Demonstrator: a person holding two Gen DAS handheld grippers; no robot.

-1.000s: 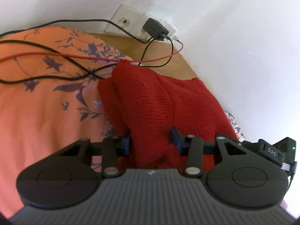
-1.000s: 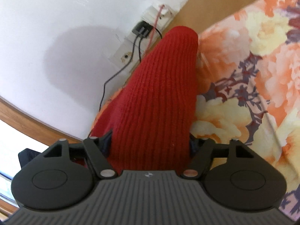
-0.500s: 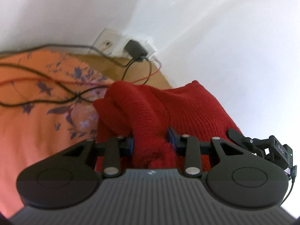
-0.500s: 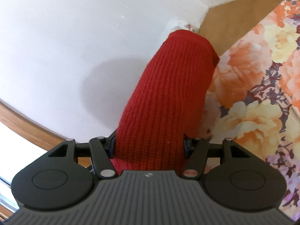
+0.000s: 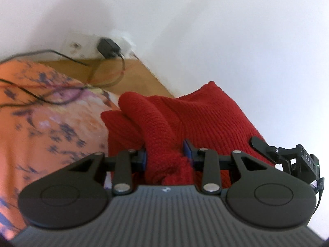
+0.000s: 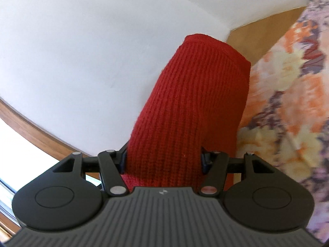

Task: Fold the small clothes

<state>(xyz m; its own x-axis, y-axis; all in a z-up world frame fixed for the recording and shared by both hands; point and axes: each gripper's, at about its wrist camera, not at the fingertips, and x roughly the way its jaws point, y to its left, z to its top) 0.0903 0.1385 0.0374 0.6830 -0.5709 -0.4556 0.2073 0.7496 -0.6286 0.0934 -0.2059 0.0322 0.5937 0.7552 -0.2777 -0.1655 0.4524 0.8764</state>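
Note:
A red knit garment (image 5: 197, 119) hangs lifted above the floral bedspread (image 5: 41, 127). My left gripper (image 5: 164, 154) is shut on a bunched edge of it, the blue pads pressing both sides of the fold. In the right wrist view the same red knit (image 6: 191, 107) stretches up and away as a wide band. My right gripper (image 6: 163, 160) is shut on its near end. The other gripper's black body (image 5: 287, 156) shows at the right edge of the left wrist view, beside the cloth.
White walls meet in a corner behind the garment. A wall socket with a black charger (image 5: 108, 48) and trailing black and red cables (image 5: 61, 100) lies over the bedspread's far edge. A wooden strip (image 5: 131, 78) borders the bed. A wooden window frame (image 6: 41, 131) is at left.
Both grippers have risen with the red knit; the bedspread and socket have dropped lower and farther in view, more wall shows, and the cloth hangs higher and more stretched.

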